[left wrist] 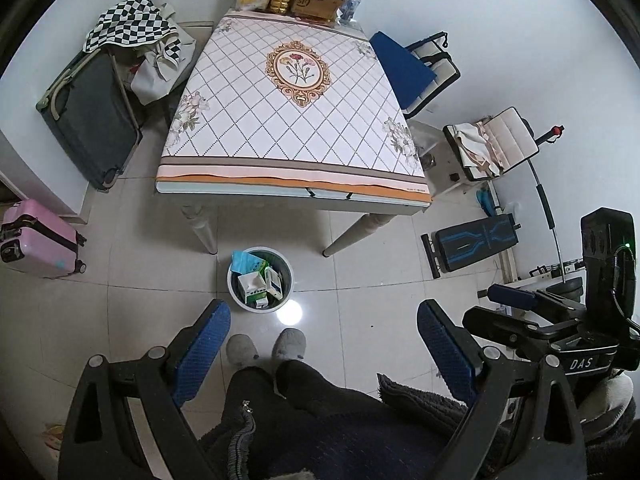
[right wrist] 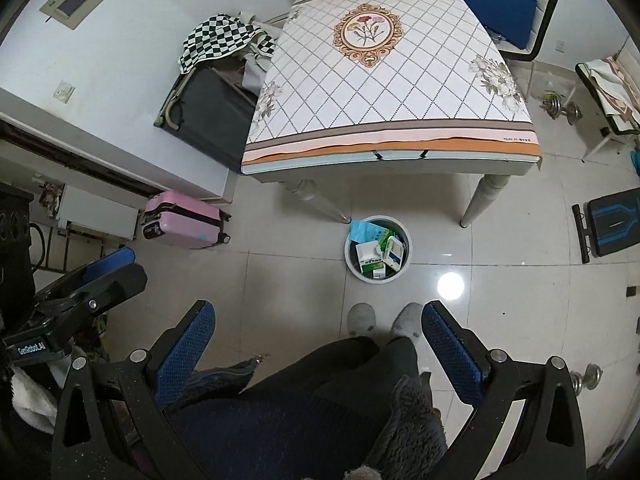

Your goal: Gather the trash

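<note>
Left wrist view shows the round white waste bin (left wrist: 260,278) on the floor near the desk (left wrist: 292,120), already holding several cartons; the desk's patterned middle looks bare. Both left tongs (left wrist: 324,350) and right tongs (right wrist: 318,350) hang spread, empty; collecting seems finished.

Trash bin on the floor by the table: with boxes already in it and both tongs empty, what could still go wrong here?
1. The trash bin looks nearly full; the blue wrapper hangs over its rim and could slip out.
2. The bin stands close to the slippers, so a step forward might tip it.
3. The left tongs and right tongs are open and empty; items at the table's far edge might be missed, if they are trash.
</note>
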`<state>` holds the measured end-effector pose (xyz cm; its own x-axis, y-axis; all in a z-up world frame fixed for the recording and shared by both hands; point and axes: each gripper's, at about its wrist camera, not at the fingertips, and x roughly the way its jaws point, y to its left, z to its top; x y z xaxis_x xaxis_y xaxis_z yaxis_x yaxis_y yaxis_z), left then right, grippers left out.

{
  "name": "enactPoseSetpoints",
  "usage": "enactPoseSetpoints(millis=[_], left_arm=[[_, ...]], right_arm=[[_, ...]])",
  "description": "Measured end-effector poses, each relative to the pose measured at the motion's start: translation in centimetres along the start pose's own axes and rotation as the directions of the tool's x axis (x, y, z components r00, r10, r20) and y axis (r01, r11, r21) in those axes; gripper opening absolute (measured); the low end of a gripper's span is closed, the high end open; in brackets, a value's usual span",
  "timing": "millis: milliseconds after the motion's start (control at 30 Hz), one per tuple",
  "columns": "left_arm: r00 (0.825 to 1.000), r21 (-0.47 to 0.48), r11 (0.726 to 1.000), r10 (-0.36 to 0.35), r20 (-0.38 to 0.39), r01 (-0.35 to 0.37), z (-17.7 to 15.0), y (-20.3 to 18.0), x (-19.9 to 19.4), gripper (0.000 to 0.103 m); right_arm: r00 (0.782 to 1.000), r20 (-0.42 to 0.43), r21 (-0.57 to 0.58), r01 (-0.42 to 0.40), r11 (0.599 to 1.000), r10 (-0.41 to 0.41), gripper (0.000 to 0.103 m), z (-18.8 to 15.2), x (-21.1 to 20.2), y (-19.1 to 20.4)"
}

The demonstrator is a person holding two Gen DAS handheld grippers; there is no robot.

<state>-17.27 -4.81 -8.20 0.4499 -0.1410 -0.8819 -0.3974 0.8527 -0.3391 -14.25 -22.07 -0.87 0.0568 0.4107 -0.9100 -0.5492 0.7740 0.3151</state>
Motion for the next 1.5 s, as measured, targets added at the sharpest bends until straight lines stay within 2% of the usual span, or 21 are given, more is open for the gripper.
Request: enactPoseSetpoints(millis=[33,1500], left_arm=[[1.0,-0.001,1.0,-0.002,0.001,0.002,0.0,0.01,-0.09,0.103],[1.0,0.008,1.0,-0.019,-0.003,0.019,-0.3,-0.86,-0.13,0.103]], right_arm=[[1.0,0.001,0.001,0.001,1.0,-0.001,0.103,-0.01,-0.12,0.04],[1.0,-0.013,0.008,-0.002,1.0,0.002,0.103,0.19,-0.73,-0.63]])
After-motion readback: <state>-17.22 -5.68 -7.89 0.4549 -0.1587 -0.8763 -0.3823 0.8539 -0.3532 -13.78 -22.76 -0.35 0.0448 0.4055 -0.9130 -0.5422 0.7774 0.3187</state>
